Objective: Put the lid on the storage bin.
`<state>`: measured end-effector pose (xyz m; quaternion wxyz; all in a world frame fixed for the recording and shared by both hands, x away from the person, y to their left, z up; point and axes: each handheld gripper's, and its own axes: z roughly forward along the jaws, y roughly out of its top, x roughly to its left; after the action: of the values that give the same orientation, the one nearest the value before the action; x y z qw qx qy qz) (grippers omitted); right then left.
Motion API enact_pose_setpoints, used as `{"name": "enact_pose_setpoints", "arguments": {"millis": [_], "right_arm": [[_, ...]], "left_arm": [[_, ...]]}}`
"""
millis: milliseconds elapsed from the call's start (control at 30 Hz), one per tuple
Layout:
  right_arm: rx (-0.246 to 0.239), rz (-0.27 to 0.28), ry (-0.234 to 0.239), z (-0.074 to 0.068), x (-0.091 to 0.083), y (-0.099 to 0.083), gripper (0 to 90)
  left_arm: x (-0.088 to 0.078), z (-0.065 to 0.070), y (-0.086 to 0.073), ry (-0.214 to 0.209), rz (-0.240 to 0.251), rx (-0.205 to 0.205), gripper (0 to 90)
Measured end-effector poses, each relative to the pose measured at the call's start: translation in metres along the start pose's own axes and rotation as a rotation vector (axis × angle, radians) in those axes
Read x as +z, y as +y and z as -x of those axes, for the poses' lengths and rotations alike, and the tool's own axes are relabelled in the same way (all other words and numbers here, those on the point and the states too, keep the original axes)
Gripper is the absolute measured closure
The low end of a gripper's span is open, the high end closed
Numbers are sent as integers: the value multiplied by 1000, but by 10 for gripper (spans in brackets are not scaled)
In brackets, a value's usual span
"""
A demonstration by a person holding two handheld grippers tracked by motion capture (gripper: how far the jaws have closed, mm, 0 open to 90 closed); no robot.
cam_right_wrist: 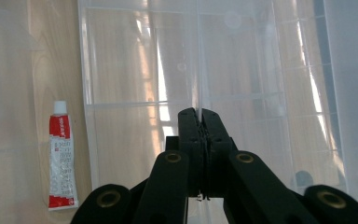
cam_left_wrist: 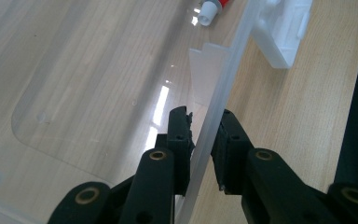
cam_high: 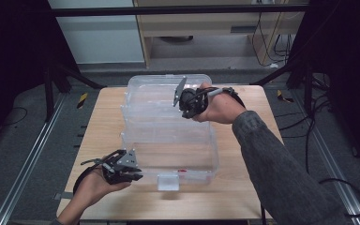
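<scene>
At the lower left of the high view, the left tongs (cam_high: 130, 174) sit in the person's left hand (cam_high: 93, 187) at the near left corner of a clear plastic box (cam_high: 168, 140) that takes up the middle of the wooden desk (cam_high: 103, 136). In the left gripper view these tongs (cam_left_wrist: 204, 140) stand slightly parted with the thin clear rim (cam_left_wrist: 223, 88) of the box running up between the two jaws; whether the pads actually press on it cannot be told. A white latch piece (cam_left_wrist: 284, 32) juts from the box's outer side at the upper right of that view, and the capped end of a red and white tube (cam_left_wrist: 209, 9) shows at the top, inside the box. Toward the upper centre of the high view, the right hand (cam_high: 220, 110) holds the right tongs (cam_high: 183, 105) over the clear lid (cam_high: 168, 89) at the far end of the box. In the right gripper view those tongs (cam_right_wrist: 199, 116) are pressed together on a thin clear edge (cam_right_wrist: 198, 60) of the plastic, and the tube (cam_right_wrist: 61, 156) lies at the lower left, seen through the plastic.
</scene>
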<state>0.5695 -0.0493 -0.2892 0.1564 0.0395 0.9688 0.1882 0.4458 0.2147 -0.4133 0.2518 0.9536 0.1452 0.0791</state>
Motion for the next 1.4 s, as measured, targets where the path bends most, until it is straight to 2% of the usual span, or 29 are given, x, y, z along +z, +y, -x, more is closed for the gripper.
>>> {"name": "enact_pose_setpoints", "arguments": {"millis": [200,1033,1400], "right_arm": [[-8,18,-14,-11,-4,-1,887],[-25,58,-32,-37,-12,-7,887],[-40,71,-55,-51,-14,-9,885]], "left_arm": [[1,0,0,2,10,-11,773],[2,2,-1,19,18,-23,759],[1,2,-1,25,16,-21,757]]}}
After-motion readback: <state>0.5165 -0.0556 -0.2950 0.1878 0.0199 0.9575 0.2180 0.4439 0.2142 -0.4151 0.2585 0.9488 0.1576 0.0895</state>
